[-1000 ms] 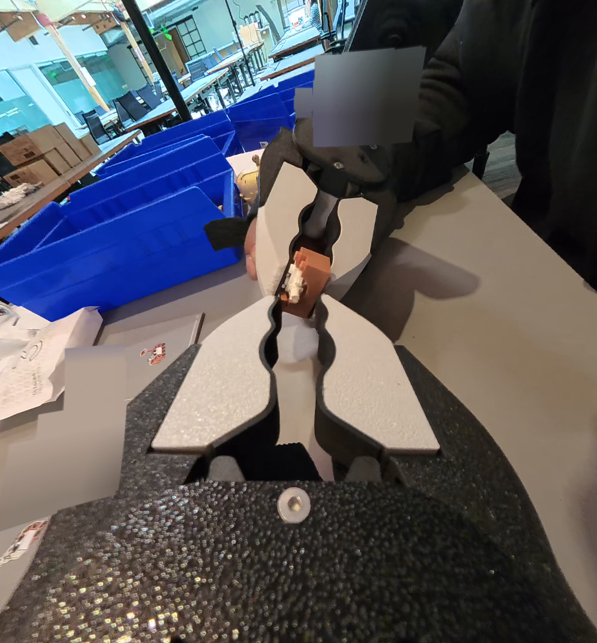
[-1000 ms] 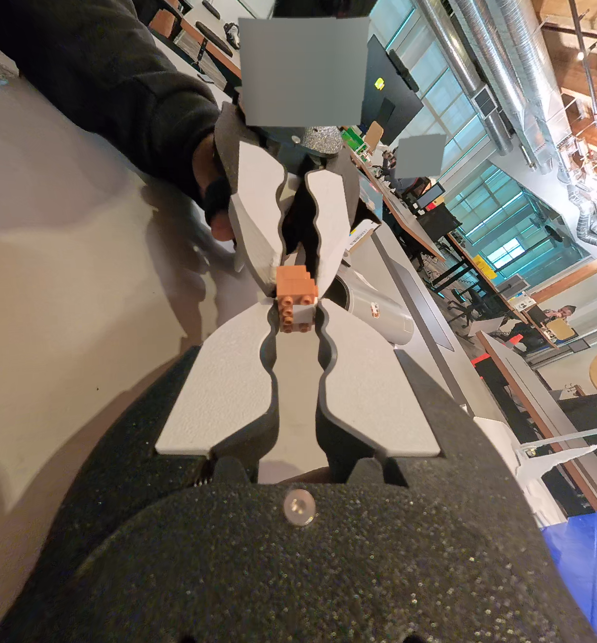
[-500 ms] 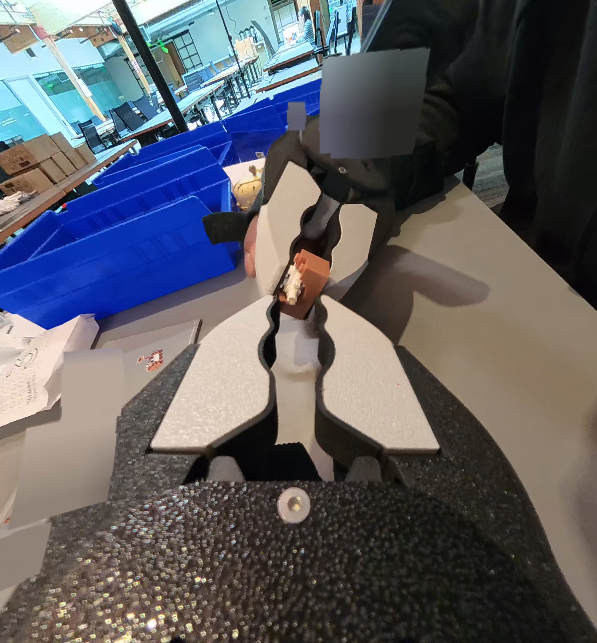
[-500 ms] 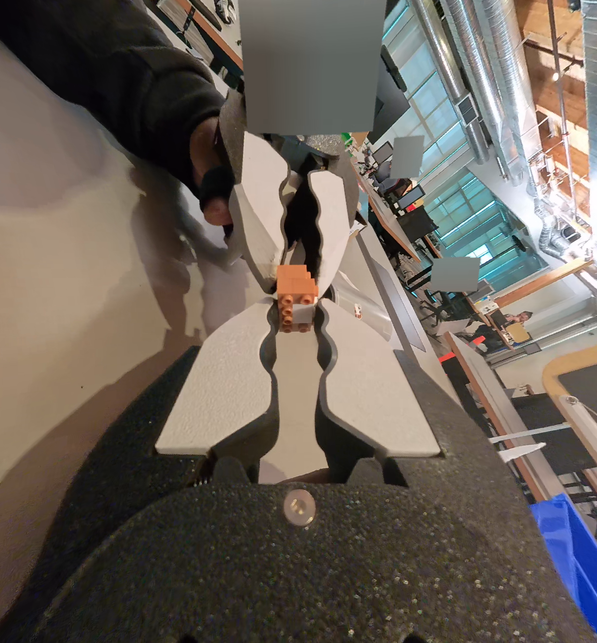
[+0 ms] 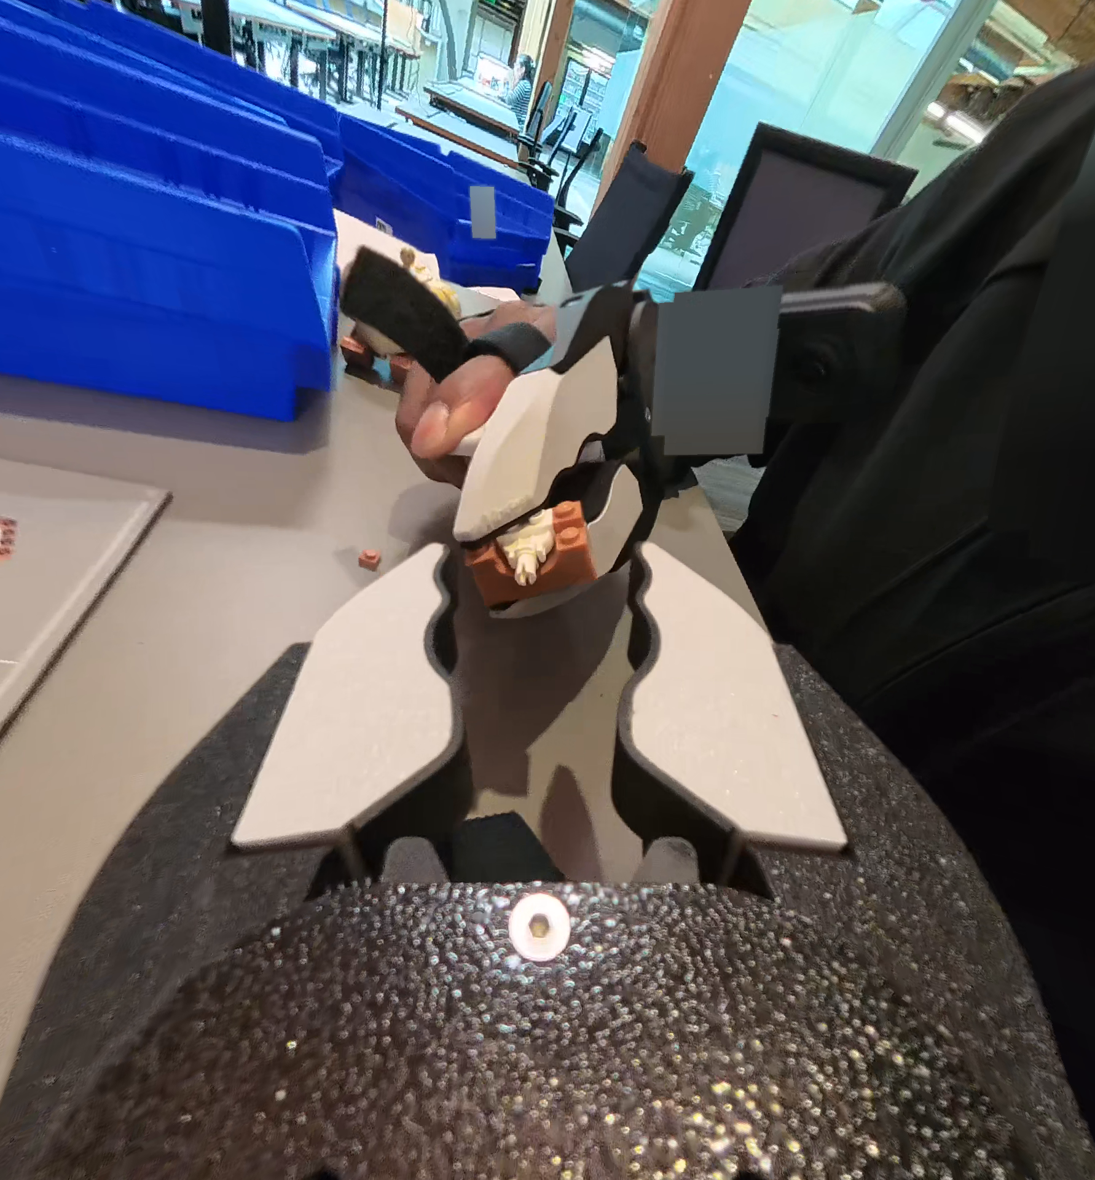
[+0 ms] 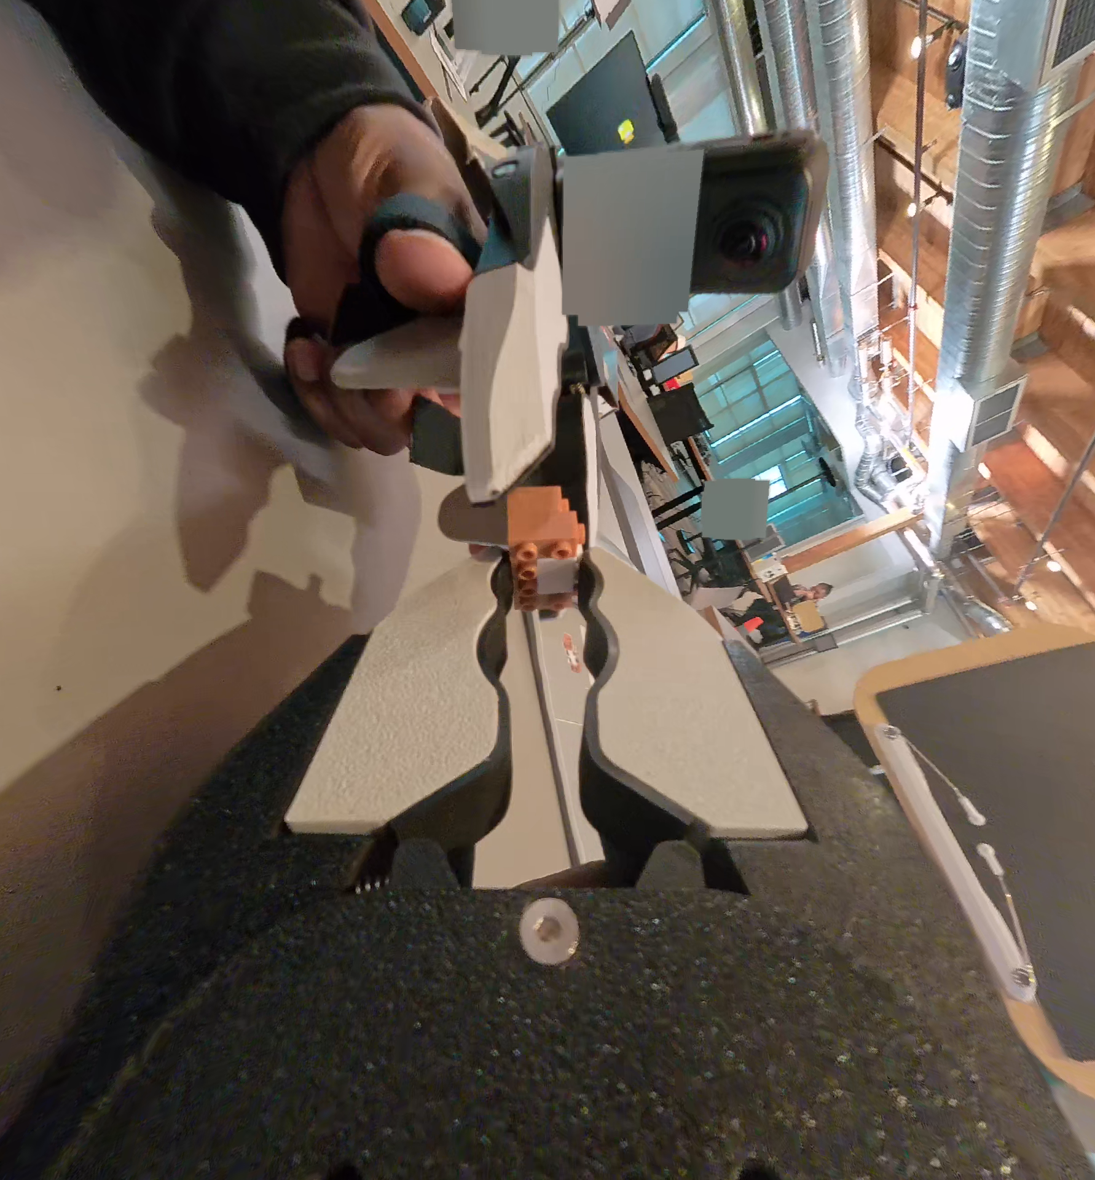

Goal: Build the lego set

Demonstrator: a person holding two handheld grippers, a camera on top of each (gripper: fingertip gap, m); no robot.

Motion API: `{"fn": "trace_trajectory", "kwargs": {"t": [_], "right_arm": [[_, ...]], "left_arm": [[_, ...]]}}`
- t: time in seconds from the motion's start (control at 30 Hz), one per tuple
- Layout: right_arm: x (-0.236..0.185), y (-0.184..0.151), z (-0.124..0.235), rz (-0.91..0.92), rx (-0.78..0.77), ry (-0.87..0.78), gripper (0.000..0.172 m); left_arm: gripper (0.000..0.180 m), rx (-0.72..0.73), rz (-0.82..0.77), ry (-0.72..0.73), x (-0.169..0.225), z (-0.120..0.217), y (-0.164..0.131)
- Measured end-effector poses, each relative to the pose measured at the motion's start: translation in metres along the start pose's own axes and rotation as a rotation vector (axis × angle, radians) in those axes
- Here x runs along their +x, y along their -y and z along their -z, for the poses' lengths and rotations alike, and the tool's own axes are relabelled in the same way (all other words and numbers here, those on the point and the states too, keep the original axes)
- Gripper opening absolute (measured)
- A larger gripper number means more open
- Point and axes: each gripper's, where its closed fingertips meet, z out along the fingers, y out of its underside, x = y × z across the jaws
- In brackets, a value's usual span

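Observation:
A brown brick assembly [image 5: 564,568] with a small white piece on it is clamped in my right gripper [image 6: 543,574]. In the right wrist view both pads press on its lower brown and pale grey bricks [image 6: 542,574]. My left gripper [image 5: 542,554] is open wide. Its fingertips [image 5: 404,594] stand on either side of the assembly with a gap on each side and do not touch it. In the right wrist view the left gripper's fingers [image 6: 510,396] spread around the assembly's stepped brown top [image 6: 535,520]. Both are held above the grey table [image 5: 213,638].
Blue bins [image 5: 136,255] line the table's far left. A small loose brown piece [image 5: 369,560] lies on the table, with a pile of bricks [image 5: 372,364] farther back. A grey board [image 5: 40,574] lies at the left. A person's dark sleeve [image 5: 947,511] fills the right. The grippers are tip to tip, or close to it.
My left gripper has opened and let go of the brick assembly, which both grippers were gripping before. The right gripper keeps its hold. Both views have swung and tilted.

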Motion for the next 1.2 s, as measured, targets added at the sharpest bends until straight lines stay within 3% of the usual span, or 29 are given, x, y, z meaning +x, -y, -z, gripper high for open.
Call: {"fn": "trace_trajectory", "kwargs": {"t": [0.13, 0.8, 1.2], "right_arm": [[-0.0023, 0.0010, -0.0006, 0.045, -0.001, -0.008, 0.019], [-0.0004, 0.0026, -0.0010, 0.117, 0.002, -0.082, 0.021], [-0.0039, 0.0017, 0.0004, 0.157, -0.018, -0.045, 0.019]], "left_arm": [[0.037, 0.024, 0.068, -0.014, -0.0019, -0.0009, -0.0007], [0.036, 0.009, 0.028, 0.004, -0.0032, 0.0005, -0.0010], [0.036, -0.034, 0.005, 0.027, -0.0029, -0.0007, -0.0045]]}}
